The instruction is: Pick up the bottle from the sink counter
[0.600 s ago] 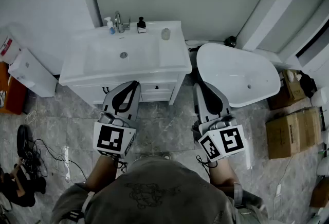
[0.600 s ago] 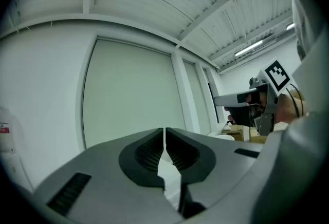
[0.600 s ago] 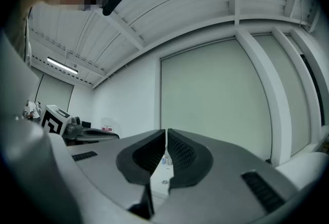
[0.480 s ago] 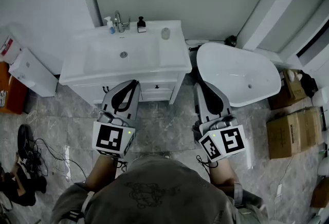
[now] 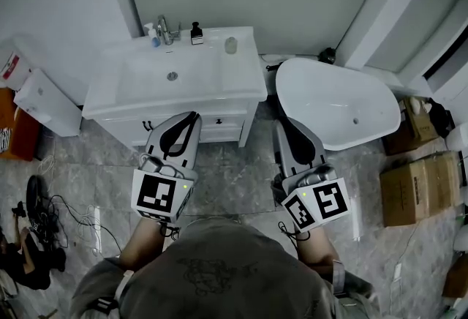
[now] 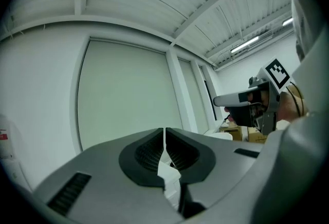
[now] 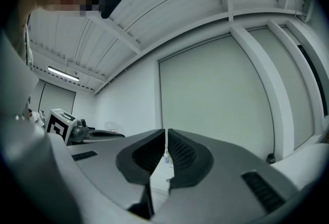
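A white sink counter (image 5: 241,72) stands against the far wall. At its back edge are a small bottle with a blue top (image 5: 151,34) left of the faucet (image 5: 167,28) and a dark pump bottle (image 5: 196,34) right of it. A pale cup (image 5: 231,45) sits further right. My left gripper (image 5: 184,120) is shut and holds nothing, in front of the cabinet below the counter. My right gripper (image 5: 282,124) is shut too, near the tub's end. In the gripper views the left gripper's (image 6: 164,133) jaws and the right gripper's (image 7: 166,134) jaws meet, with nothing between them.
A white bathtub (image 5: 380,102) lies right of the counter. Cardboard boxes (image 5: 413,189) stand at the far right. A white box (image 5: 44,102) sits left of the counter, with cables and shoes (image 5: 40,211) on the marble floor.
The head view has tipped a little, so the counter sits slightly higher and further left in it. Both grippers keep their places and stay shut.
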The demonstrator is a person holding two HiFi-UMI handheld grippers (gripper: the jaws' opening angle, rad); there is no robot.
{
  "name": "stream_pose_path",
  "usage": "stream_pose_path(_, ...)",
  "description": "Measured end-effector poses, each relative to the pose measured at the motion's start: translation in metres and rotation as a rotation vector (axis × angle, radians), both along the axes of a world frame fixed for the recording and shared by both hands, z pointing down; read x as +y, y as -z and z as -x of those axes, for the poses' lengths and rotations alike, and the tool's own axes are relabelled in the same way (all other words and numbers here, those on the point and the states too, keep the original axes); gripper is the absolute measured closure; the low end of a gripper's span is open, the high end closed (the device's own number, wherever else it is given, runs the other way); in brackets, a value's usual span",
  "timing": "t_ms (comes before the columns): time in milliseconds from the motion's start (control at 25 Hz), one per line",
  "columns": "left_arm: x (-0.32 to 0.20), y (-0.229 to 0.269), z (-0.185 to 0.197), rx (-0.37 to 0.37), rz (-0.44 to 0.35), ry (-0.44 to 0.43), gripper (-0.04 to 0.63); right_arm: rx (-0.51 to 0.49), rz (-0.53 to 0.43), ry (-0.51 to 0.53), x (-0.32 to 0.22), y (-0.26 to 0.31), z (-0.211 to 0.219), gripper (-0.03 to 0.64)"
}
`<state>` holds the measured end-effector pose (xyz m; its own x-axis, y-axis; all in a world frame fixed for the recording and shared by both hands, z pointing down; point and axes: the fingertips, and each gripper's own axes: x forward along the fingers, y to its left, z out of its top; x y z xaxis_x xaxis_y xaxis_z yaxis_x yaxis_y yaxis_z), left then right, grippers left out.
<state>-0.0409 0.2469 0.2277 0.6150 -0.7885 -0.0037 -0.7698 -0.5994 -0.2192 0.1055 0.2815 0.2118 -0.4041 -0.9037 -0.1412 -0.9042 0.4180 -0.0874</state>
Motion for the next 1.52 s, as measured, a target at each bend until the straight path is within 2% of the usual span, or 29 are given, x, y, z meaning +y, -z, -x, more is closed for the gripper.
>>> stream_pose_path(280, 0.011, -0.016, -0.024, -0.03, 0.024, 0.009, 0.569, -0.019, 0.013, 0.038, 0.008, -0.015, -0.02, 0.58)
stream_pose_path(600, 0.019, -0.019, -0.042, -0.034, -0.003, 0.01, 0.569, -0.002, 0.01, 0.036, 0.011, -0.025, -0.037, 0.58)
stream_pose_path(1000, 0.011, -0.034, -0.042, -0.027, -0.006, 0.048, 0.569, 0.017, 0.001, 0.064, -0.002, -0.042, -0.039, 0.58)
stream_pose_path(1240, 0.001, -0.04, -0.048, -0.031, -0.01, 0.036, 0.569, 0.028, 0.014, 0.065, -0.017, -0.057, -0.038, 0.58)
stream_pose_path(1520, -0.028, -0.064, -0.045, -0.063, 0.007, 0.043, 0.569, 0.051, 0.035, 0.103, -0.037, -0.073, -0.021, 0.58)
